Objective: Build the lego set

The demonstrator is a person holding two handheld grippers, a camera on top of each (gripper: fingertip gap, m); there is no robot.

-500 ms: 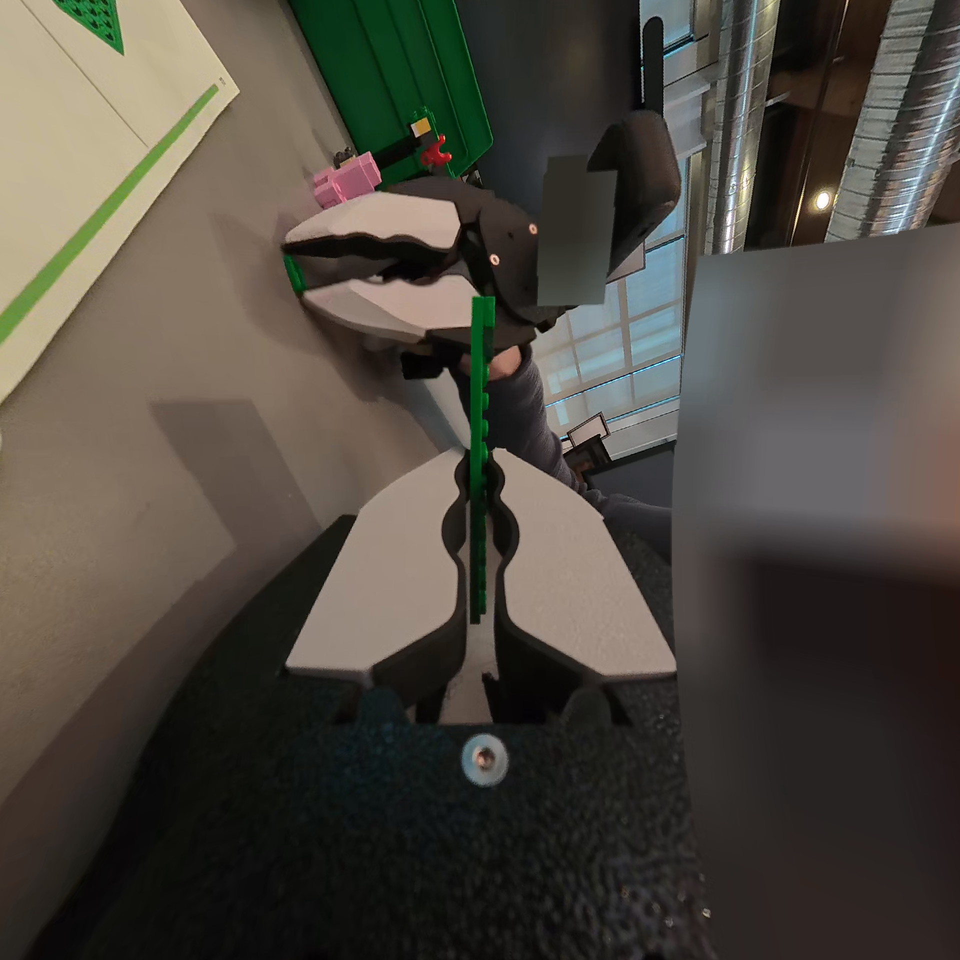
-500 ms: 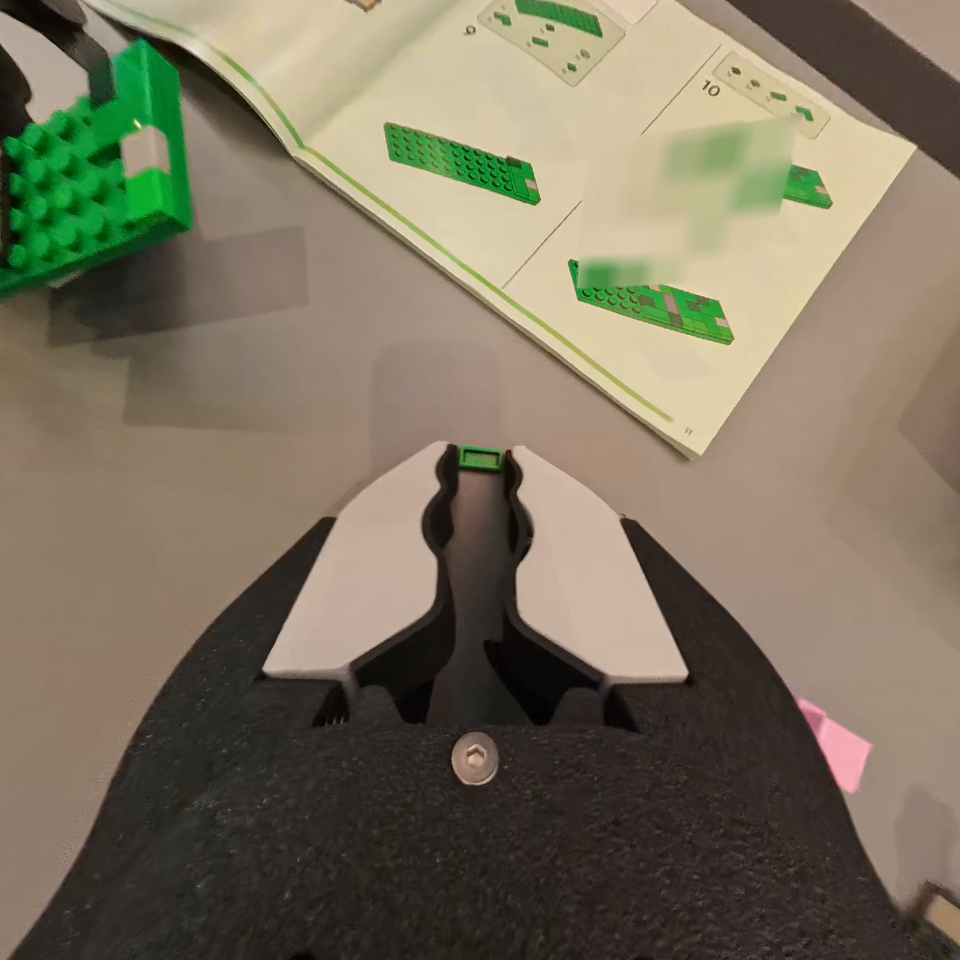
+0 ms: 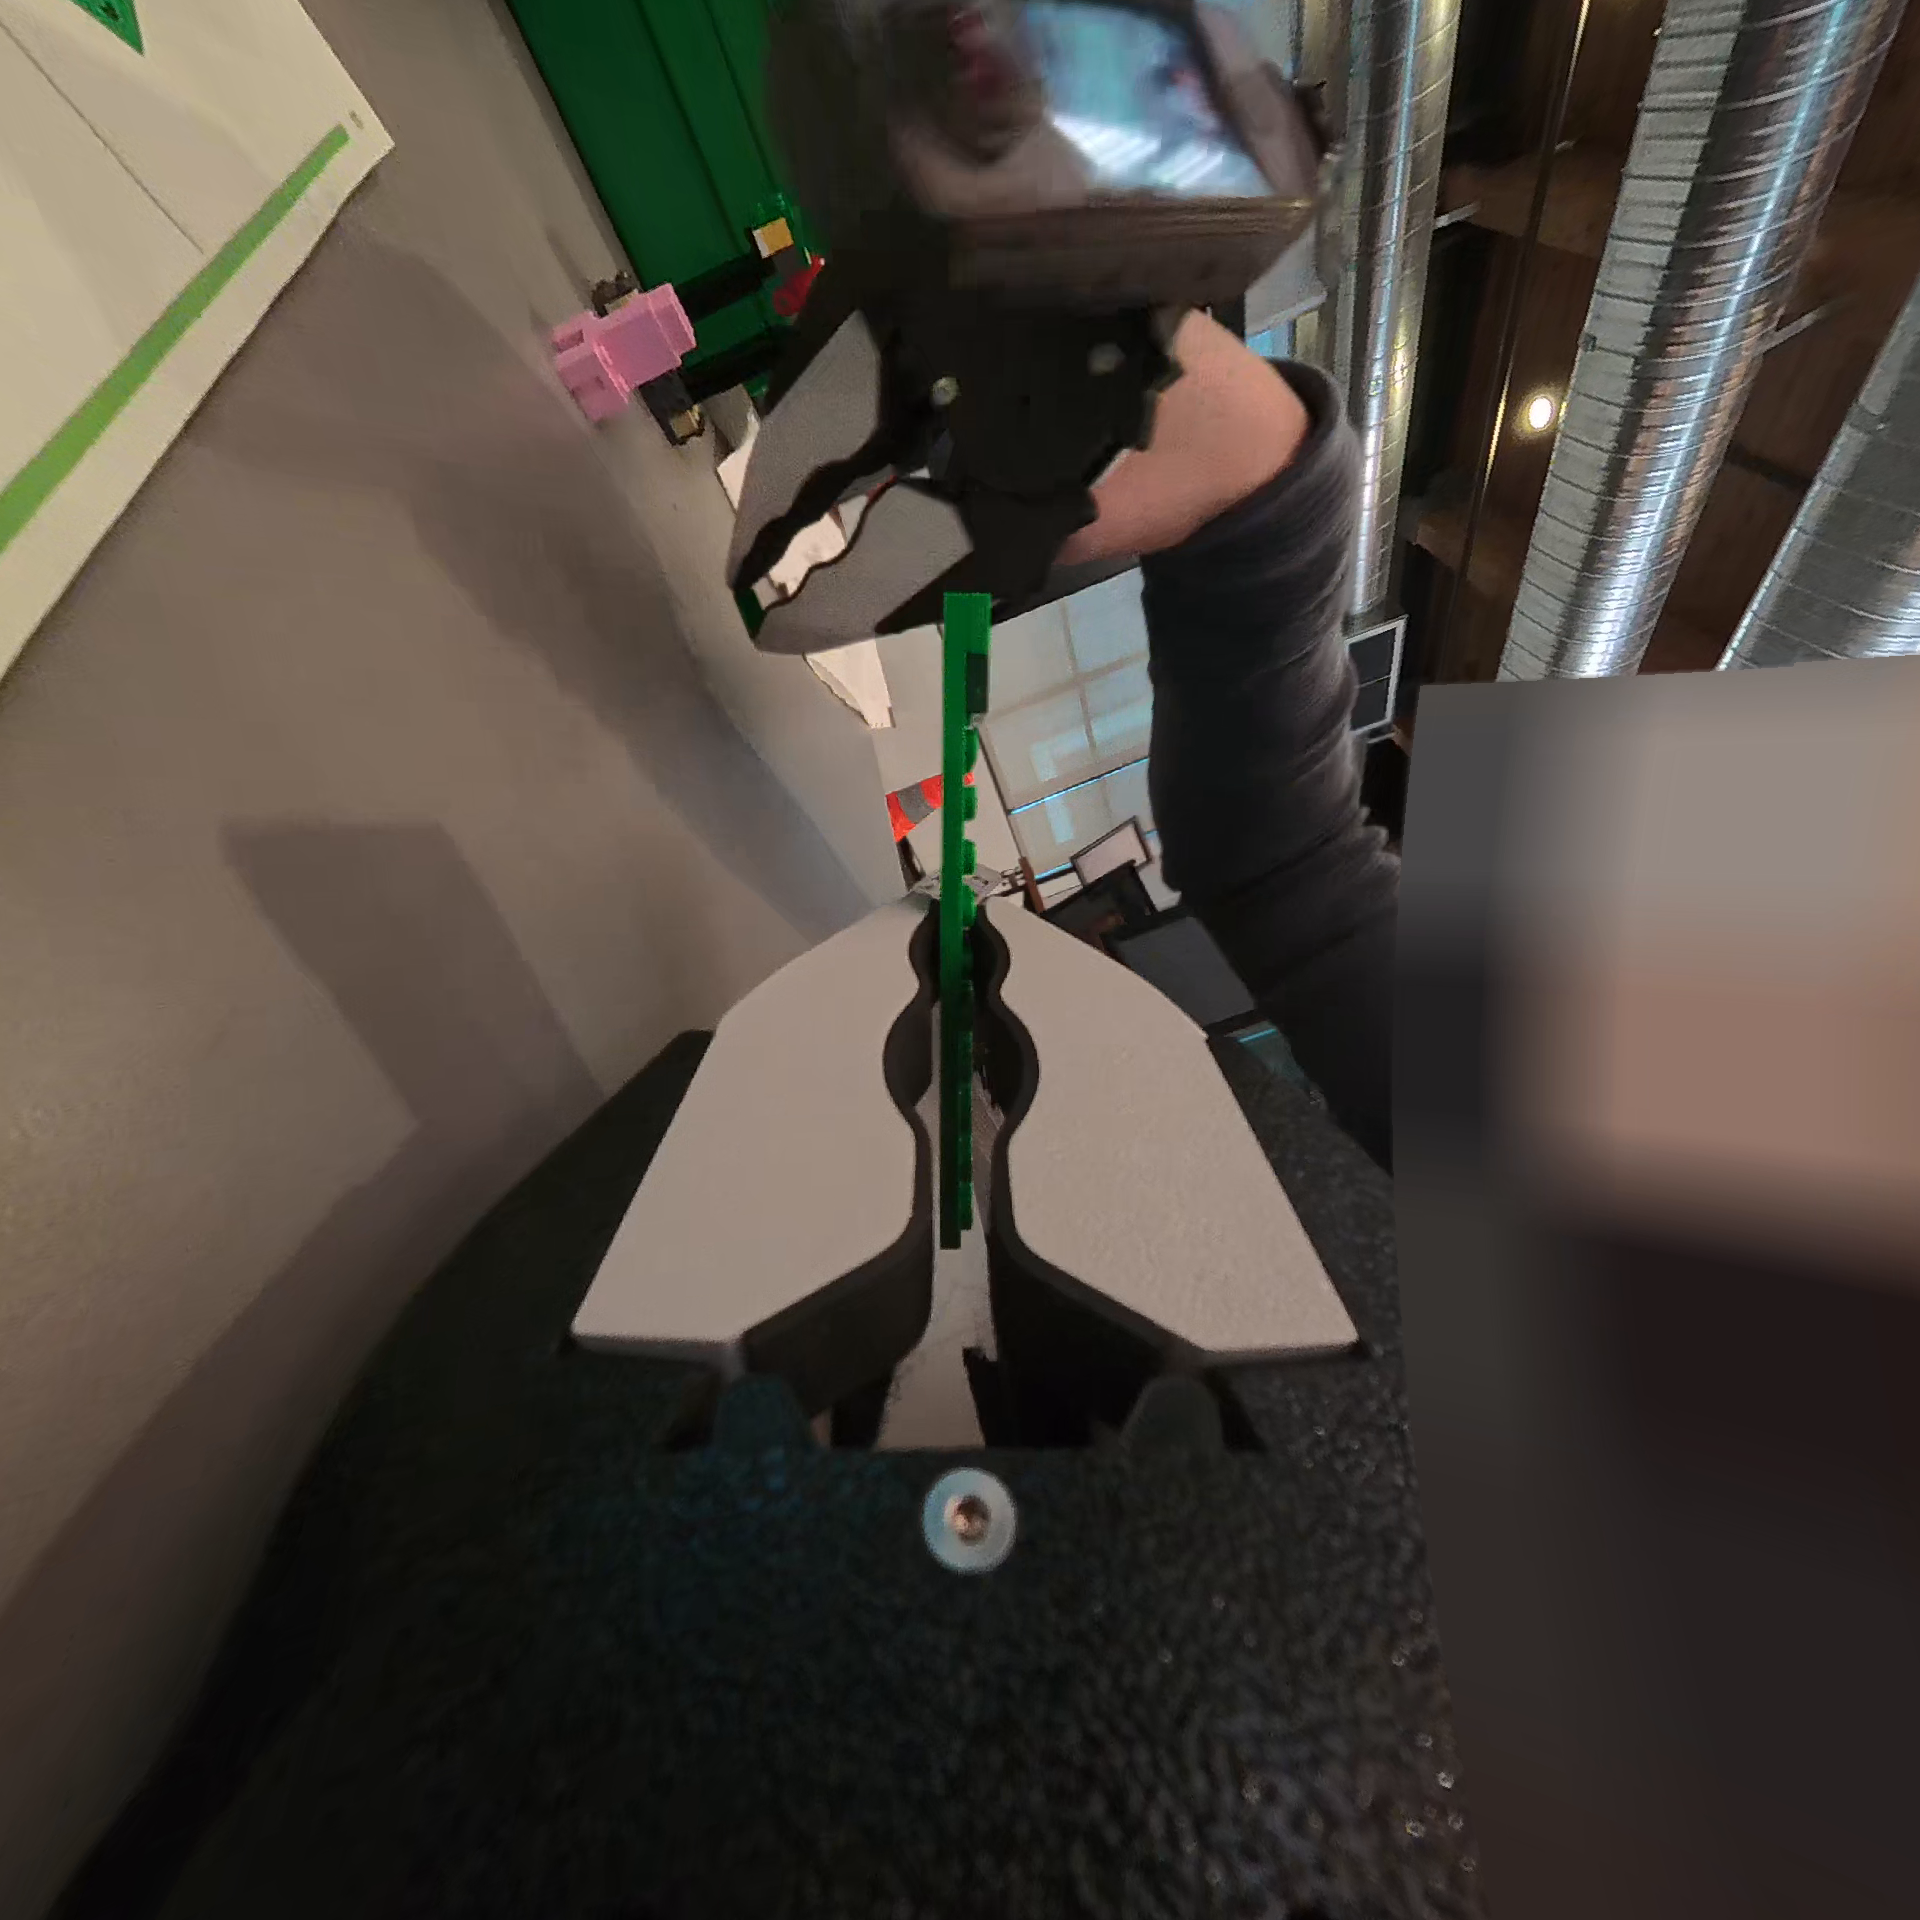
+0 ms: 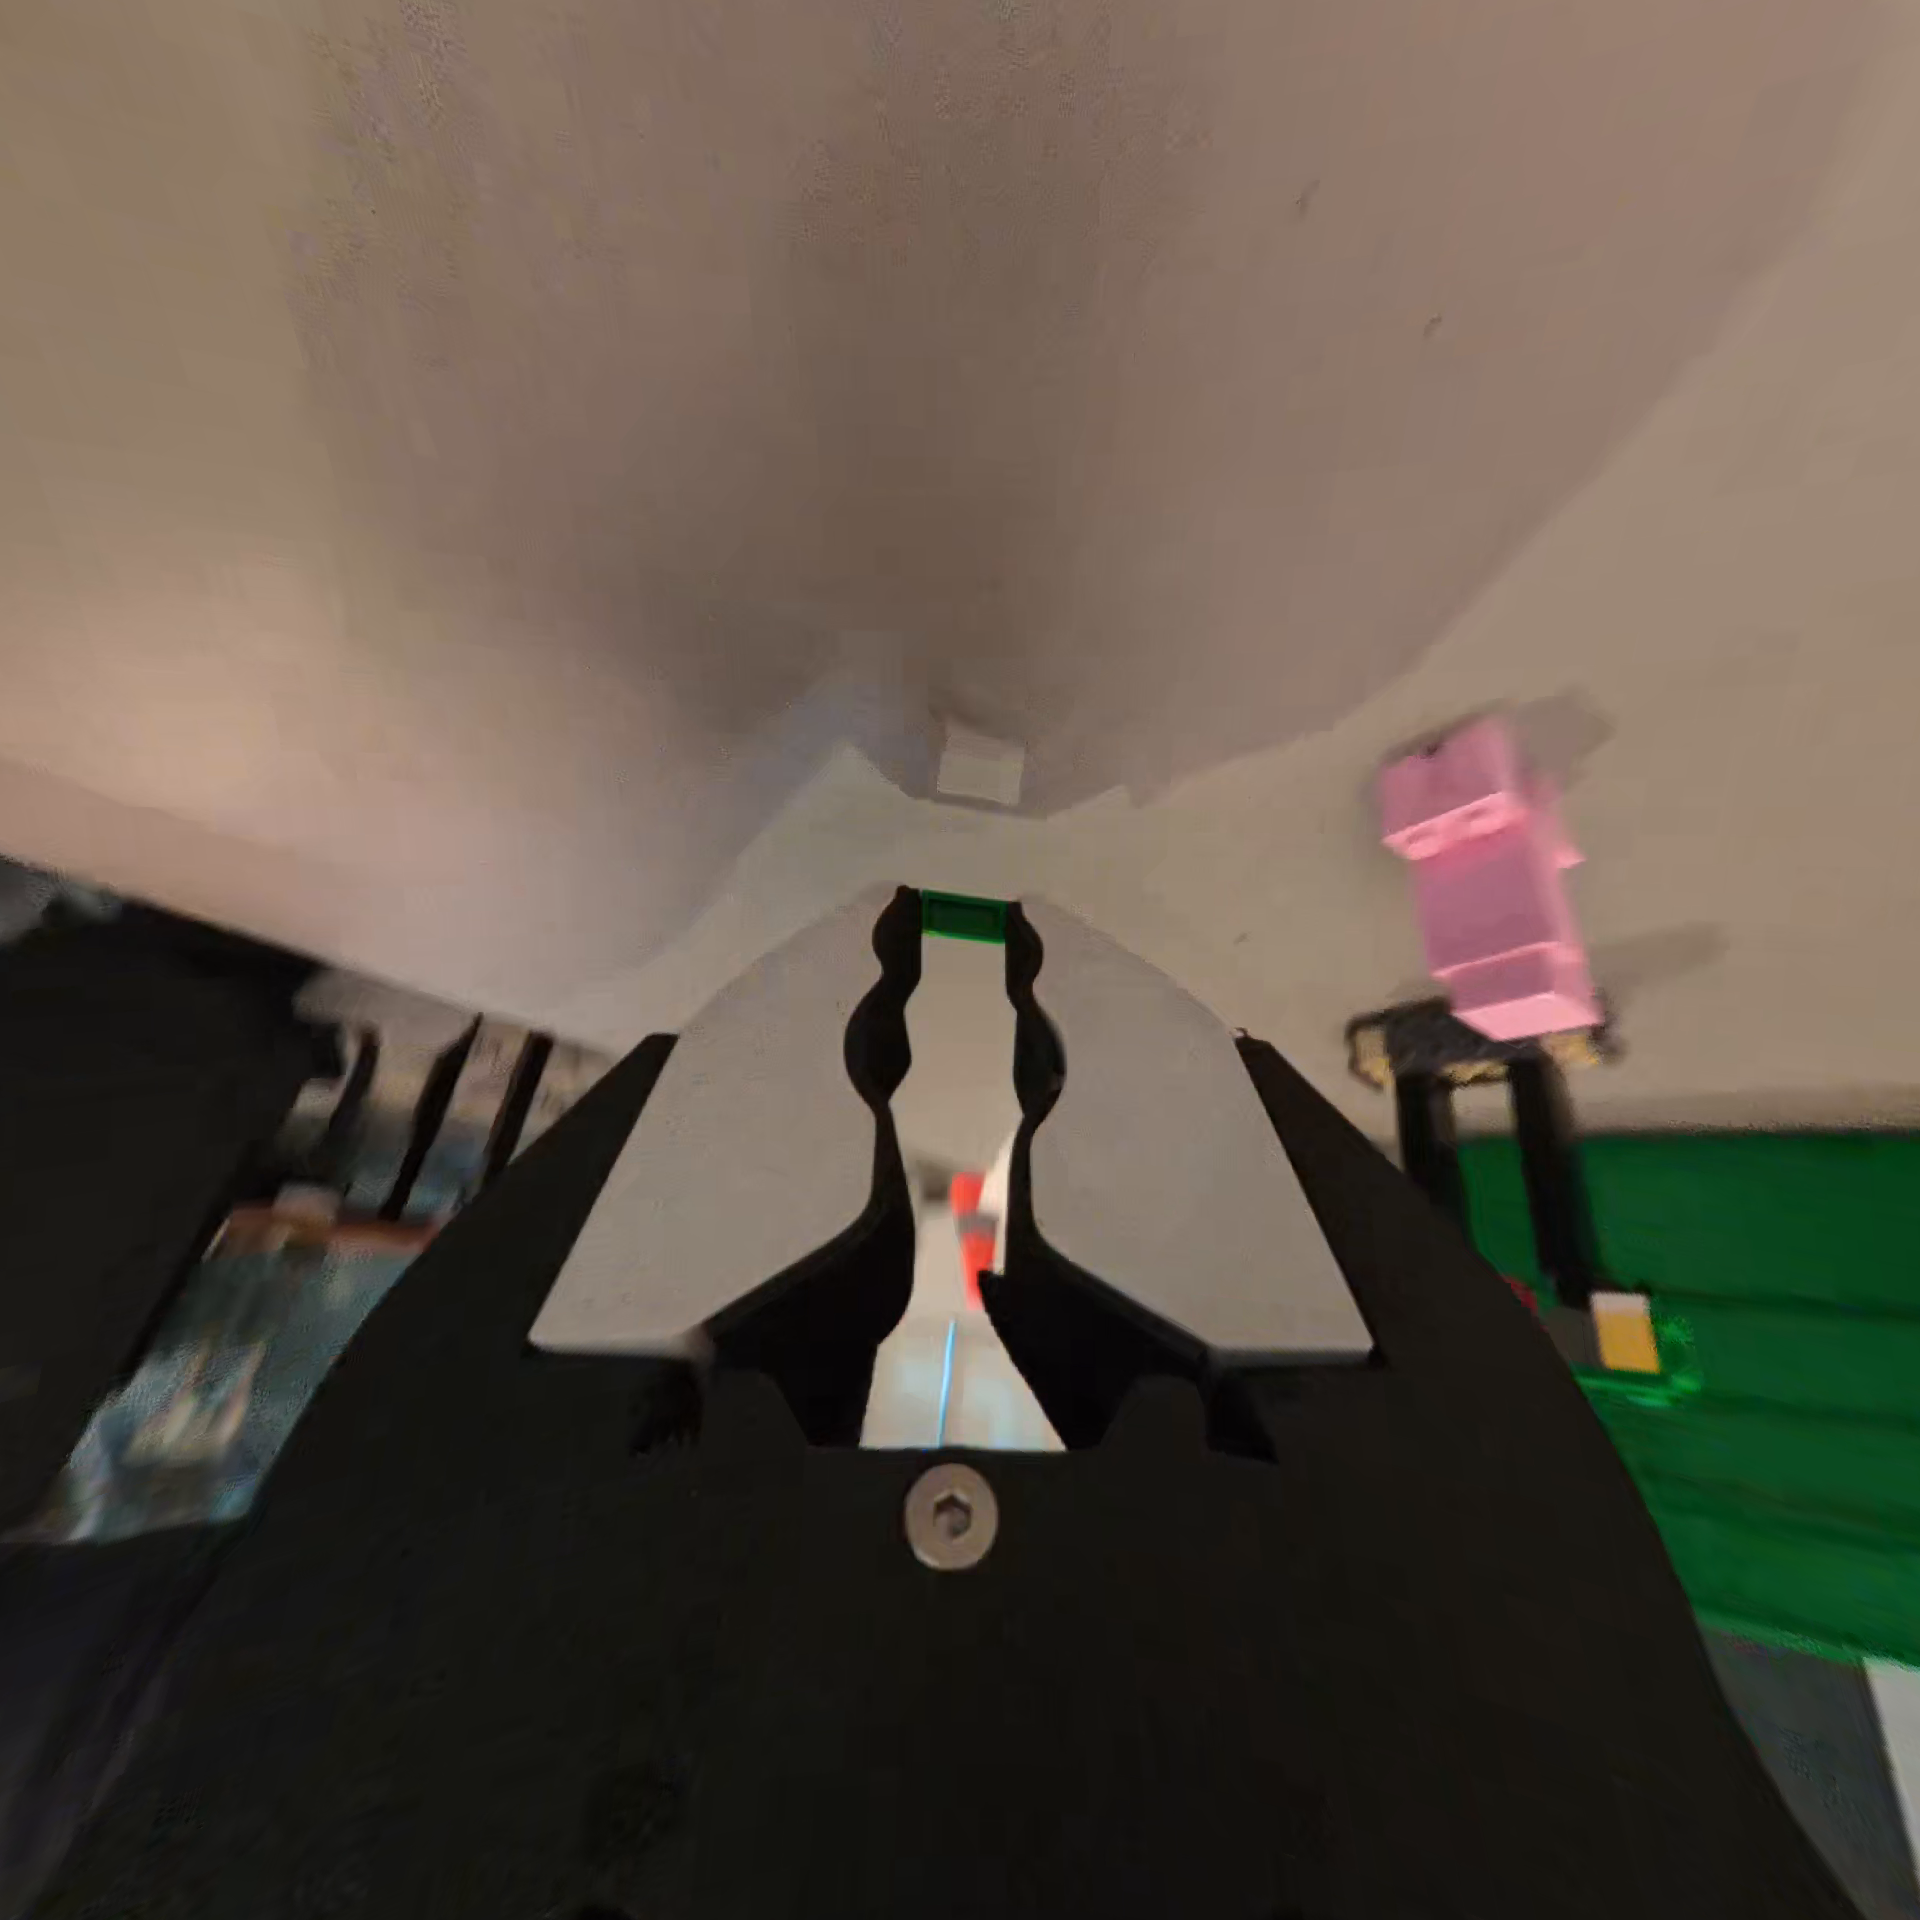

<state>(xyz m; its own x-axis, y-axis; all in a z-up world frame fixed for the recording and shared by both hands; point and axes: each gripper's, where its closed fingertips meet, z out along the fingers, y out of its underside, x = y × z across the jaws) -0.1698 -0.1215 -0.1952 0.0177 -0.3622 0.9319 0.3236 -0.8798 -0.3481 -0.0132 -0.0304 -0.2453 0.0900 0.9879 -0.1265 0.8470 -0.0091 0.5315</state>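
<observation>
Jaws of left gripper (image 3: pixel 961 914) clamped the green plate (image 3: pixel 961 935) edge-on; right gripper (image 4: pixel 964 920) pinched a small green tile (image 4: pixel 964 920) at its tips (not yet seated). Build looked early, most bricks unplaced.

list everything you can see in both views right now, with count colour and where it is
green plate: 1, green, seen edge-on, clamped in the left gripper
small green piece: 1, green, pinched at the tips of the right gripper
pink figure: 1, pink, on the grey table beside the green box
green box: 1, green, at the far side of the table
white piece: 1, white, on the table ahead of the right gripper
instruction booklet: 1, white with green stripe, left part of the table
table: 1, grey
ducts: several, silver, in the background
left gripper: 1, black with grey fingers, shut on the plate
right gripper: 1, same build, shut on the small piece
person's arm: 1, dark sleeve, behind the right gripper
</observation>
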